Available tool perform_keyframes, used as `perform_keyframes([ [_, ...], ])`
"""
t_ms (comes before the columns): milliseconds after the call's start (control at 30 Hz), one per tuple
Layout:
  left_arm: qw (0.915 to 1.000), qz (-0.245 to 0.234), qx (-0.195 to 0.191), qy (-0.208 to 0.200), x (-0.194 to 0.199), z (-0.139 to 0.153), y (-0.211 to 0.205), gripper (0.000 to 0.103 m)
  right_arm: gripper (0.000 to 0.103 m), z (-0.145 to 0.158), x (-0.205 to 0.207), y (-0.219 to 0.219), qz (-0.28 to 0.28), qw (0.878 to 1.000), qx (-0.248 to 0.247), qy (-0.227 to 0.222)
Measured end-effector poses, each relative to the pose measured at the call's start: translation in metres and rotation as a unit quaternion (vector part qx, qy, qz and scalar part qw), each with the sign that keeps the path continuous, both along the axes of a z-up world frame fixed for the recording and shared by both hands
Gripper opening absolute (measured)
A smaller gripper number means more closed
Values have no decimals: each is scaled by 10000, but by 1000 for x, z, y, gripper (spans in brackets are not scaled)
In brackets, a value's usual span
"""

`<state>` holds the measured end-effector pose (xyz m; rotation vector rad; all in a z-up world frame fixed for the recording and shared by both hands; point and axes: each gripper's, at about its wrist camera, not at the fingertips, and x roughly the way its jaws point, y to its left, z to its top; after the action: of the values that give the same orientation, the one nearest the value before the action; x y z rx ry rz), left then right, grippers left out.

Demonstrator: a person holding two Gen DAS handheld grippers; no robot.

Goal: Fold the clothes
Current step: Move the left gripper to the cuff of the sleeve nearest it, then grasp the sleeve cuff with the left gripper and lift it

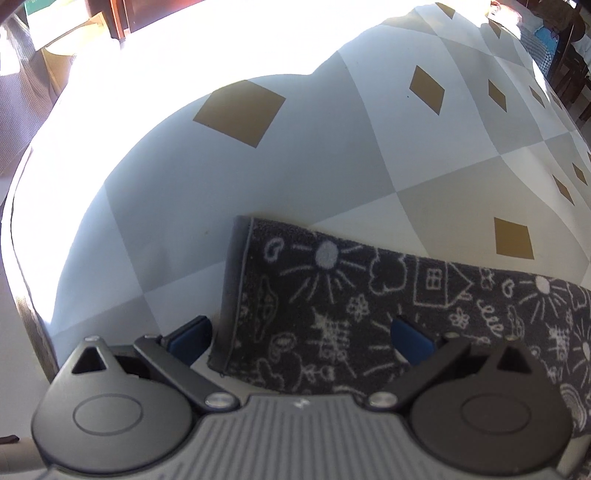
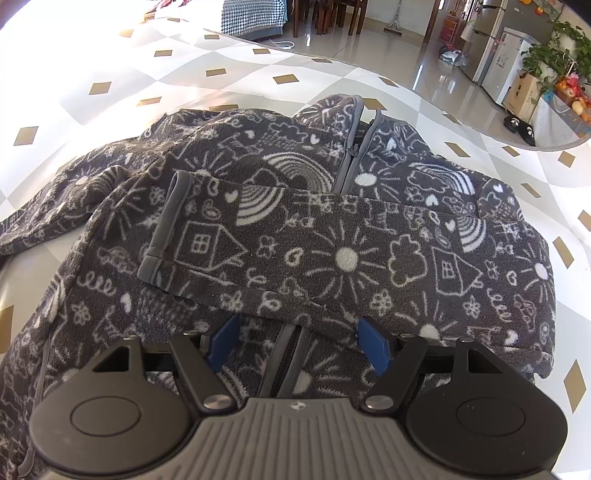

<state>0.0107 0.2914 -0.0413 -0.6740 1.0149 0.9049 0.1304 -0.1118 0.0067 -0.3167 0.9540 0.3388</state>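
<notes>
A dark grey fleece jacket (image 2: 295,206) with white doodle print lies zip-up on the checked tablecloth. One sleeve (image 2: 295,254) is folded across its chest, with the grey cuff (image 2: 166,225) at the left. My right gripper (image 2: 299,345) is open, just above the jacket's zip below that sleeve. In the left wrist view the other sleeve (image 1: 369,306) lies flat, cuff (image 1: 236,291) at its left end. My left gripper (image 1: 299,339) is open and straddles the cuff end, one blue pad (image 1: 188,341) on the cloth, the other (image 1: 410,339) over the sleeve.
The tablecloth (image 1: 332,147) is white and grey with gold diamonds, in strong sunlight at the far left. The table edge (image 2: 406,85) curves behind the jacket; beyond it are a tiled floor, chairs (image 2: 332,14), a fridge (image 2: 506,59) and plants.
</notes>
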Motion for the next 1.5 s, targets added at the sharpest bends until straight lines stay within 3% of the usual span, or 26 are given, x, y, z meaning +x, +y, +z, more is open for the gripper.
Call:
perform_keyframes([
  [167, 10000, -65, 75, 7, 1, -3, -2, 103, 71, -1, 0, 0, 9, 10000, 17, -25],
  [267, 9998, 27, 119, -145, -1, 1, 0, 95, 71, -1, 0, 0, 7, 10000, 23, -34],
  [367, 9995, -12, 136, -290, -2, 4, 0, 58, 71, -1, -1, -1, 14, 10000, 34, -49],
  [400, 9993, -36, 126, -348, -2, 5, 0, 35, 71, -1, -1, -1, 14, 10000, 37, -54],
  [433, 9991, -44, 93, -412, -2, 5, 0, 26, 71, -1, -1, -1, 13, 10000, 39, -59],
  [600, 9966, 16, -49, -825, -8, 10, 1, 10, 72, -1, -1, -1, 0, 10000, 51, -78],
  [700, 9950, -31, -81, -992, -4, 11, 5, 10, 72, -1, -2, -1, -31, 9999, 65, -83],
  [1000, 9964, 87, -206, -819, -8, 4, 8, 11, 73, -1, -2, -1, -32, 9999, 83, -95],
  [1067, 9965, 147, -270, -779, -10, 1, 9, 14, 73, -1, -2, -1, -42, 9999, 86, -97],
  [1233, 9965, 58, -275, -793, -8, 0, 5, 34, 74, -2, -1, -1, -66, 9999, 99, -104],
  [1300, 9966, 46, -245, -786, -7, 0, 3, 35, 75, -2, -2, -1, -64, 9999, 103, -112],
  [1367, 9961, 59, -261, -836, -8, 0, 3, 32, 75, -2, -2, -1, -61, 9999, 106, -120],
  [1433, 9953, 74, -303, -918, -9, -1, 3, 14, 75, -2, -2, -1, -53, 9998, 109, -126],
  [1500, 9936, 112, -358, -1064, -11, 0, 3, 8, 75, -2, -2, -1, -50, 9998, 108, -128],
])
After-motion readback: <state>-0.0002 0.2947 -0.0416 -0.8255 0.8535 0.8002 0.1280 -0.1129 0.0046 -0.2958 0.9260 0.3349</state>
